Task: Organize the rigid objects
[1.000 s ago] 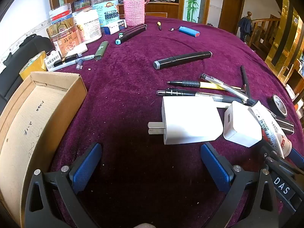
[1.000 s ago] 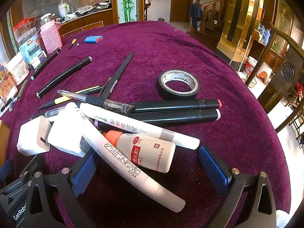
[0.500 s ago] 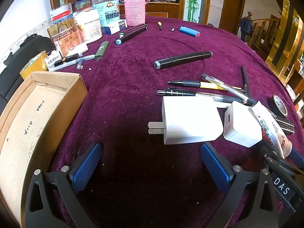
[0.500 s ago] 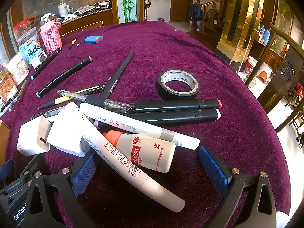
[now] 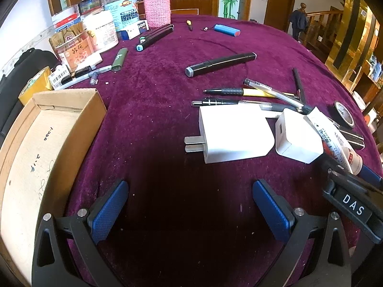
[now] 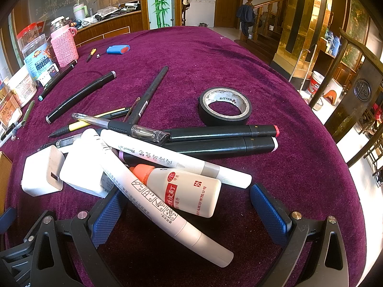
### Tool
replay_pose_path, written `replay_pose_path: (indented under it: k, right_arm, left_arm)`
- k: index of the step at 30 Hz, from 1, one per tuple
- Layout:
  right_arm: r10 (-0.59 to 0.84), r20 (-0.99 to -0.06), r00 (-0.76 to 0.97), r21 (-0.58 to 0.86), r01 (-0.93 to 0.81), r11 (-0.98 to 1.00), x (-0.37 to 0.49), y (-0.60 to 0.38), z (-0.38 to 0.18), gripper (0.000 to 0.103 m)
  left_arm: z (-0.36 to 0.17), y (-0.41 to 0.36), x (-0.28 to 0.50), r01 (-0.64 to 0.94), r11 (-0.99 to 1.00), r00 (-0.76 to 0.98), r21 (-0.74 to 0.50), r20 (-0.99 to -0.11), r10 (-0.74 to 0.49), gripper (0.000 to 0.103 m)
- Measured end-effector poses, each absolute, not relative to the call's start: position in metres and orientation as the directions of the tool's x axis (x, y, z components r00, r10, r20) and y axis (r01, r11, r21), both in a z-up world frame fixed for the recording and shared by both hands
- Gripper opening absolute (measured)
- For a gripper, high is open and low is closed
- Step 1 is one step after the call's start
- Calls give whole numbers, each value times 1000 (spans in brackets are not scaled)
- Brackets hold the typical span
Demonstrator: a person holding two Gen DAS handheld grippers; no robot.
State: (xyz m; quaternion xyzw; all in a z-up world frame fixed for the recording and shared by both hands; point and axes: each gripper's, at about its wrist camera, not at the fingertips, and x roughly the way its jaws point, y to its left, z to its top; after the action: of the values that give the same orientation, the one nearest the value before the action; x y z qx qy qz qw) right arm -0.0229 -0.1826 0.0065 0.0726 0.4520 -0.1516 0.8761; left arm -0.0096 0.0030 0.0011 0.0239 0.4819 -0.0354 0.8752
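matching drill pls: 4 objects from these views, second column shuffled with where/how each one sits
Things:
1. black tape roll
2. cardboard box
3. small white bottle with orange cap
4. blue lighter

Places:
A. at the table's left edge, open, left of the left gripper
B. alone on the cloth at the far side, near the pink knitted bottle
C. flat on the cloth, just beyond the two black markers
D. in the pile, between the open fingers of the right gripper

Pairs: 1-C, 2-A, 3-D, 4-B
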Motion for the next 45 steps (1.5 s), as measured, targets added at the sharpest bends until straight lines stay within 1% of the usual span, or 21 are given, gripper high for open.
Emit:
replay_pose_path:
  k: [2, 4, 7, 8, 10, 11, 12, 15, 17, 18, 20, 21, 24, 25, 31, 33, 34, 35, 38, 40, 45]
  right_arm:
    - [-184, -816, 548, -10, 305, 952, -25, -184, 7, 102]
    - [-117, -835, 538, 5, 221, 975, -27, -190, 9, 102]
    - [-38, -834, 551, 86, 198, 976, -39, -197, 11, 102]
    - [-35, -844, 536, 82, 192, 978, -38, -196, 11, 102]
    - [-83, -870, 486, -16, 141, 990, -30, -186, 10, 102]
    - [-66, -874, 482, -1, 134, 991, -25, -189, 10, 102]
    - [-57, -867, 495, 19, 147, 989, -27, -192, 11, 102]
    - [-65, -810, 583, 59, 192, 980, -42, -197, 20, 91]
    - [-89, -721, 687, 86, 216, 973, -56, -204, 39, 91]
    - [-123, -680, 723, 77, 237, 968, -60, -207, 46, 92]
    - [-180, -595, 783, 69, 274, 959, -60, -214, 57, 103]
    - [-170, -587, 791, 86, 270, 959, -54, -220, 55, 102]
    - [-115, -665, 738, 154, 286, 946, -38, -231, 40, 98]
    - [-96, -661, 744, 186, 286, 940, -39, -237, 39, 98]
    - [-31, -659, 751, 267, 272, 924, -44, -248, 34, 98]
    - [-16, -656, 754, 282, 265, 922, -44, -248, 33, 98]
    - [-7, -657, 754, 291, 262, 920, -45, -249, 33, 98]
    - [0, -658, 753, 298, 260, 919, -45, -249, 33, 98]
    - [21, -660, 751, 327, 262, 908, -48, -255, 32, 98]
    - [32, -659, 752, 347, 266, 899, -49, -259, 31, 98]
    - [46, -666, 745, 371, 277, 886, -49, -263, 28, 98]
  left_arm:
    - [1, 4, -9, 91, 996, 531, -1, -846, -49, 103]
    - [0, 5, -8, 92, 996, 534, -5, -844, -54, 103]
    - [0, 3, -8, 74, 997, 539, 5, -842, -35, 103]
    - [0, 2, -7, 70, 998, 540, 9, -841, -30, 103]
    - [0, 2, -7, 72, 997, 538, 7, -842, -33, 103]
    - [1, 3, -6, 86, 996, 532, 1, -846, -45, 103]
    - [1, 5, -7, 105, 994, 525, -8, -849, -62, 103]
    - [9, 16, -12, 157, 983, 480, -92, -863, -158, 100]
    - [26, 29, -18, 173, 967, 489, -188, -836, -250, 100]
    - [35, 31, -19, 176, 966, 514, -188, -820, -253, 100]
    - [52, 31, -14, 200, 969, 576, -146, -783, -237, 100]
    - [57, 27, -7, 215, 970, 590, -110, -777, -219, 100]
    - [55, 16, 13, 239, 970, 586, -49, -789, -184, 100]
    - [52, 12, 21, 241, 969, 574, -47, -799, -181, 100]
    - [22, -6, 65, 268, 939, 417, -215, -853, -314, 99]
    - [12, -15, 60, 323, 902, 323, -286, -863, -390, 91]
    - [14, -18, 55, 349, 891, 311, -292, -860, -404, 91]
    - [18, -22, 44, 408, 846, 258, -342, -846, -466, 90]
    - [30, -17, 17, 480, 747, 152, -460, -795, -587, 85]
    - [42, -11, 0, 500, 763, 201, -410, -802, -563, 85]
    - [57, -21, -26, 542, 832, 404, -117, -832, -380, 85]
